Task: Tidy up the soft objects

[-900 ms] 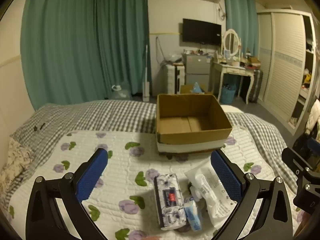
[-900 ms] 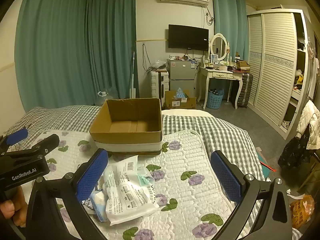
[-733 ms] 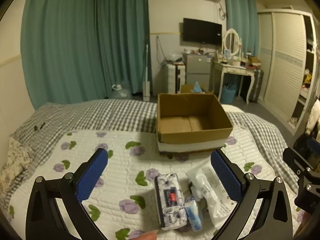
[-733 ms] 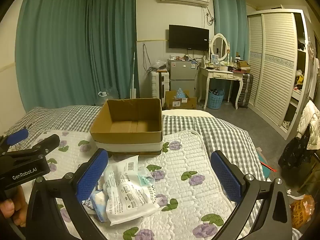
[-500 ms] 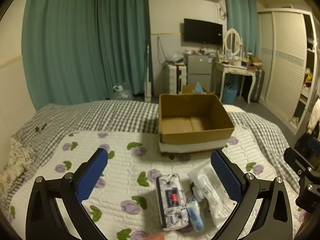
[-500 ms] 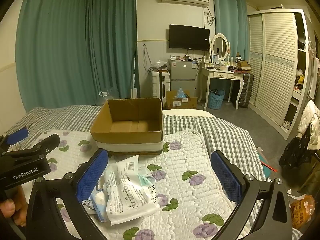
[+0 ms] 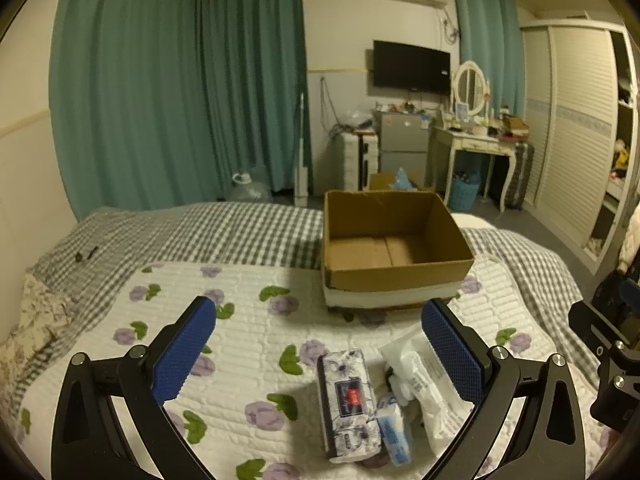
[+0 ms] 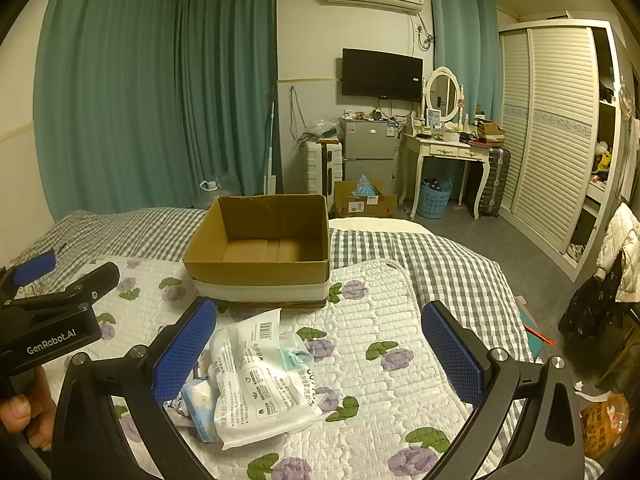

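An open, empty cardboard box (image 7: 394,236) (image 8: 262,240) stands on the bed. In front of it lie soft packs: a floral tissue pack (image 7: 347,398), a small blue tissue pack (image 7: 394,434) (image 8: 198,402) and a large white plastic pack (image 7: 424,376) (image 8: 256,376). My left gripper (image 7: 320,350) is open and empty, hovering above the quilt just short of the packs. My right gripper (image 8: 320,350) is open and empty above the quilt, with the white pack near its left finger.
The bed has a white flowered quilt (image 7: 240,352) over a checked sheet (image 8: 440,264). Beyond the bed are green curtains, a small fridge (image 8: 368,152), a dressing table (image 8: 448,148) and a wardrobe (image 8: 560,140). The left gripper's body (image 8: 52,320) shows in the right wrist view.
The left wrist view has shifted slightly, with the box and packs drifting a little right and down. The right gripper has stayed almost still. Both stay open.
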`<act>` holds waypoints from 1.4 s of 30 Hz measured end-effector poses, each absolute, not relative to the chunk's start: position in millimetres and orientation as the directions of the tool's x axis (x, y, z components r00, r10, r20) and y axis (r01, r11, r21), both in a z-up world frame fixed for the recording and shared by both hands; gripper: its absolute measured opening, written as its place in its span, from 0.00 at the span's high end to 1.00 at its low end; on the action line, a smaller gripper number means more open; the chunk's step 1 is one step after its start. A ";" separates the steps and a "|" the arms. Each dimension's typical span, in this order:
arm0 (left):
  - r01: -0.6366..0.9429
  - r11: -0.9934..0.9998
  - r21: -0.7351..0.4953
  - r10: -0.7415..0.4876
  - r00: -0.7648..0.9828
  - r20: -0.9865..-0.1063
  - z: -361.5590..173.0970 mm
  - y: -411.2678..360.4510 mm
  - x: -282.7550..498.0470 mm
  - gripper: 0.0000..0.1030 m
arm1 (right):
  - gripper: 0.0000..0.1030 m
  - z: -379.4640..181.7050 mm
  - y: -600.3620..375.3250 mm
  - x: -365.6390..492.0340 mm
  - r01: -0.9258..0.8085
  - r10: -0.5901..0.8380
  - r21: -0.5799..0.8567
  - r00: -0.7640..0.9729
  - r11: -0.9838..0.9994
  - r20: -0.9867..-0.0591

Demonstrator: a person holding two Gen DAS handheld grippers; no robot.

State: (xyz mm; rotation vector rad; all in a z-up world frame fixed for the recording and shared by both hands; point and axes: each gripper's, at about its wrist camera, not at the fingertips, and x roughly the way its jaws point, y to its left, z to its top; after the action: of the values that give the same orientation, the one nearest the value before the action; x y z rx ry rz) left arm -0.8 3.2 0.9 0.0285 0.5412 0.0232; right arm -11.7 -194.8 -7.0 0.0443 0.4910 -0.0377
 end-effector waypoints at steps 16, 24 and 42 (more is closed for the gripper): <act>-0.017 1.000 0.024 0.027 0.857 -0.514 0.4 4.5 -0.4 0.00 | 0.00 -9.2 -190.2 -10.9 0.045 -0.025 0.031 0.881 0.999 -0.472; -0.020 1.000 0.024 0.029 0.857 -0.514 -0.1 4.4 -0.5 0.00 | 0.00 -11.4 -189.4 -11.0 0.040 -0.021 0.032 0.883 0.999 -0.469; -0.019 1.000 0.024 0.028 0.858 -0.513 -0.7 4.8 -0.8 0.00 | 0.00 -10.8 -187.5 -11.2 0.040 -0.021 0.030 0.883 0.999 -0.470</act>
State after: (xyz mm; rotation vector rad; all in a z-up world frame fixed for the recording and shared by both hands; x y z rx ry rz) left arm -0.8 4.8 -0.7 0.0182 0.5388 0.0245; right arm -11.2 -187.5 -10.8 0.0395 0.4883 -0.0322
